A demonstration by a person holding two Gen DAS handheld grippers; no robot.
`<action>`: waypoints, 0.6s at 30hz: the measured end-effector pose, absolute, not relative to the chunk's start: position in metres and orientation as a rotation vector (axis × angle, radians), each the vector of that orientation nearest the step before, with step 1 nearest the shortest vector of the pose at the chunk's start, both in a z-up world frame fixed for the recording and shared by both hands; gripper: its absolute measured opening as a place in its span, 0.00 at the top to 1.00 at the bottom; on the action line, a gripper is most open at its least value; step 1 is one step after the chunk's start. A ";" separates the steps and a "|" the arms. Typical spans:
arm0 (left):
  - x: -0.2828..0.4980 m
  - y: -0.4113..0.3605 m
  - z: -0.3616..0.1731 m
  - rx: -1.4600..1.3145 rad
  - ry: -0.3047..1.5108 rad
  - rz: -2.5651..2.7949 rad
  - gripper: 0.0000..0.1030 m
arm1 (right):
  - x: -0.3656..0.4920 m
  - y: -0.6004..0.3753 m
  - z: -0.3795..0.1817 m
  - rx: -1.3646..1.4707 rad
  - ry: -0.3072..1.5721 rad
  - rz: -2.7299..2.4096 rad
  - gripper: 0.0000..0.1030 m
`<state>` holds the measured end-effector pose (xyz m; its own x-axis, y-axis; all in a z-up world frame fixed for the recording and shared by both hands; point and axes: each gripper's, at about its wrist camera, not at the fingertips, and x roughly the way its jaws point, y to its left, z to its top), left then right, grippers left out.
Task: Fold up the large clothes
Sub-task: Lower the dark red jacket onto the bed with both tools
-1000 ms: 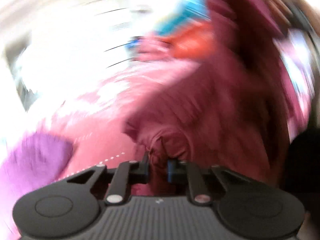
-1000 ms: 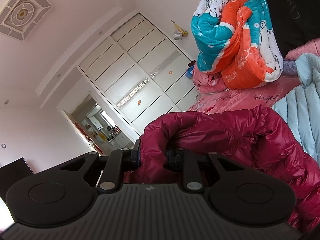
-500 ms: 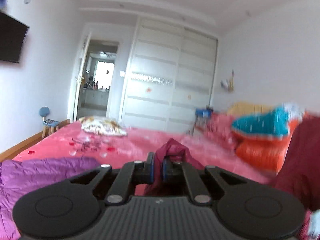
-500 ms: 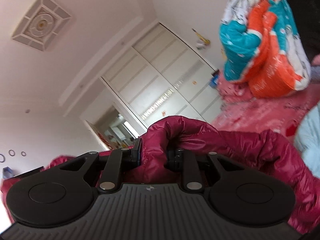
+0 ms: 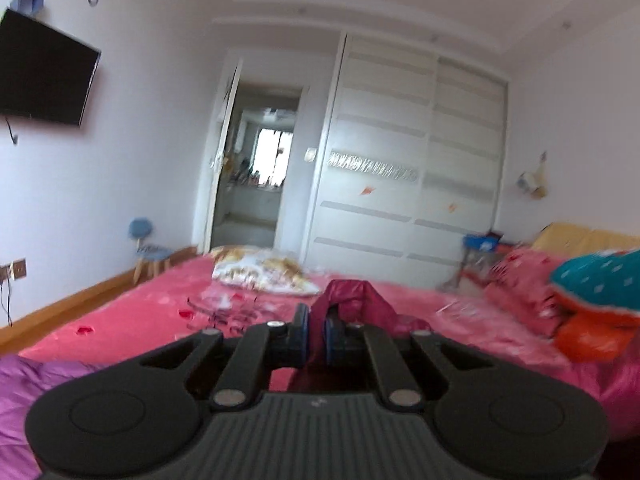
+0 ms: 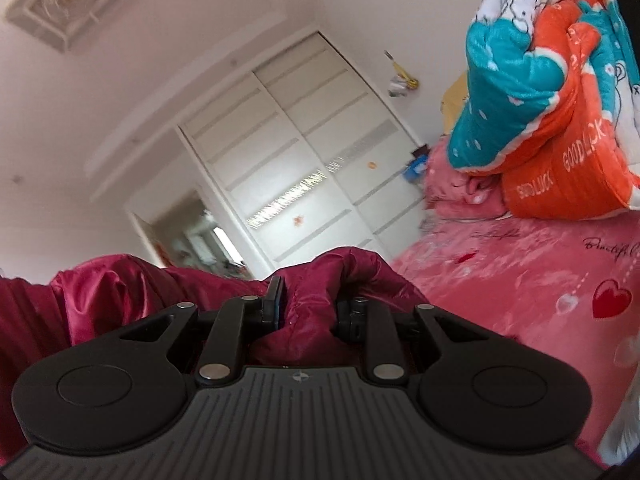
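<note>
The left hand-held gripper [image 5: 316, 334] is clenched on a thin fold of a dark red puffer jacket [image 5: 352, 300], and the right hand-held gripper [image 6: 314, 308] is clamped on a thicker bunch of the same jacket, which is lifted just above a bed with a pink heart-print sheet [image 6: 520, 280]. Farther off on the bed lie a purple garment [image 5: 24, 384], a floral pillow [image 5: 260, 270] and a rolled orange-and-teal blanket [image 6: 560, 100], with a white sliding wardrobe [image 5: 412, 176] and an open doorway [image 5: 260, 172] behind.

Left gripper [image 5: 316, 330]: lifted from a blurred close-up of the maroon jacket [image 5: 352, 300] to a level view over the bed [image 5: 132, 320].
Right gripper [image 6: 310, 304]: swung across; the quilt bundle [image 6: 552, 120] looms nearer, and jacket now trails left.
</note>
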<state>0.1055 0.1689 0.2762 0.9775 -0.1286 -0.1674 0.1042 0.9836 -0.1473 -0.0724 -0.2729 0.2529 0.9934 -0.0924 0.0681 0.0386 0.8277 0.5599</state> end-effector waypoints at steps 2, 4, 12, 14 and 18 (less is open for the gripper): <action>0.140 0.160 0.259 -0.120 0.220 -0.095 0.94 | -0.036 -0.283 0.240 0.582 -0.022 -0.109 0.73; 0.174 0.145 0.234 -0.087 0.289 -0.068 0.92 | -0.004 -0.300 0.218 0.605 0.058 -0.154 0.66; 0.177 0.135 0.179 -0.026 0.395 -0.042 0.47 | 0.004 -0.340 0.136 0.583 0.207 -0.312 0.00; 0.168 0.147 0.178 -0.029 0.391 -0.023 0.46 | -0.009 -0.346 0.127 0.601 0.209 -0.331 0.00; 0.136 0.170 0.183 -0.054 0.414 -0.017 0.46 | -0.050 -0.336 0.119 0.634 0.180 -0.288 0.00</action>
<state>0.1363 0.1696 0.1825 0.9156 -0.0276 -0.4012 0.0054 0.9984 -0.0562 -0.0505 -0.3364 0.1192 0.9449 -0.2090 -0.2521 0.3182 0.7678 0.5560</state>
